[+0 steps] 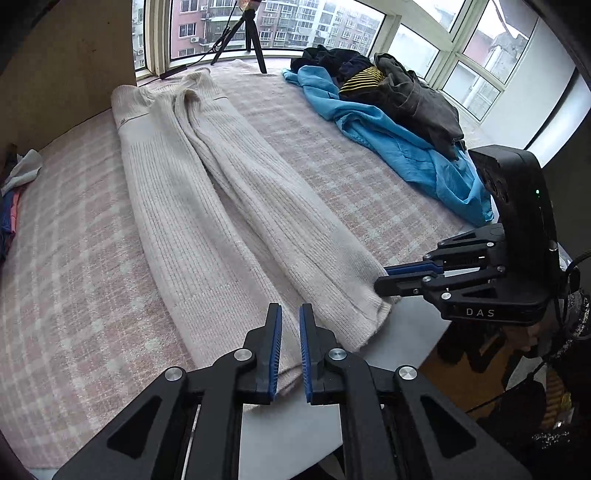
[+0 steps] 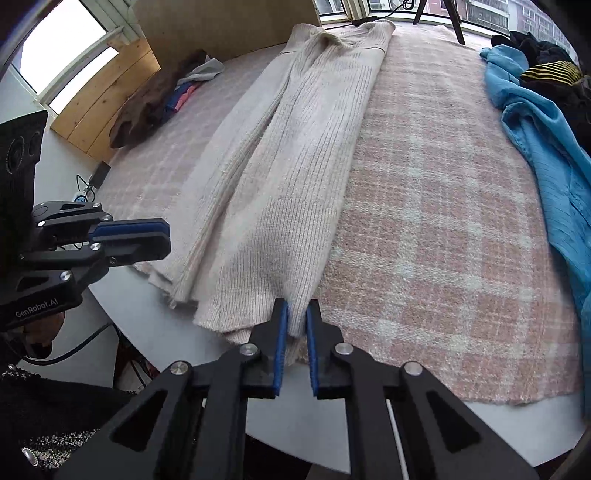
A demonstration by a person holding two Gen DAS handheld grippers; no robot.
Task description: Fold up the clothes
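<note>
A long cream ribbed knit sweater (image 1: 221, 192) lies folded lengthwise on the pink plaid blanket (image 1: 74, 258), its hem at the near table edge. It also shows in the right wrist view (image 2: 295, 166). My left gripper (image 1: 290, 314) sits at the hem's left part, jaws a narrow gap apart with knit between them; in the right wrist view (image 2: 162, 236) its jaws look closed at the hem's left corner. My right gripper (image 2: 297, 314) pinches the hem's right corner; in the left wrist view (image 1: 384, 278) it touches that corner.
A blue garment (image 1: 406, 147) with dark and yellow-striped clothes (image 1: 369, 77) piled on it lies at the right. A tripod (image 1: 243, 33) stands by the window. More clothes (image 2: 177, 96) lie at the far left. The grey table rim (image 2: 166, 343) runs along the near edge.
</note>
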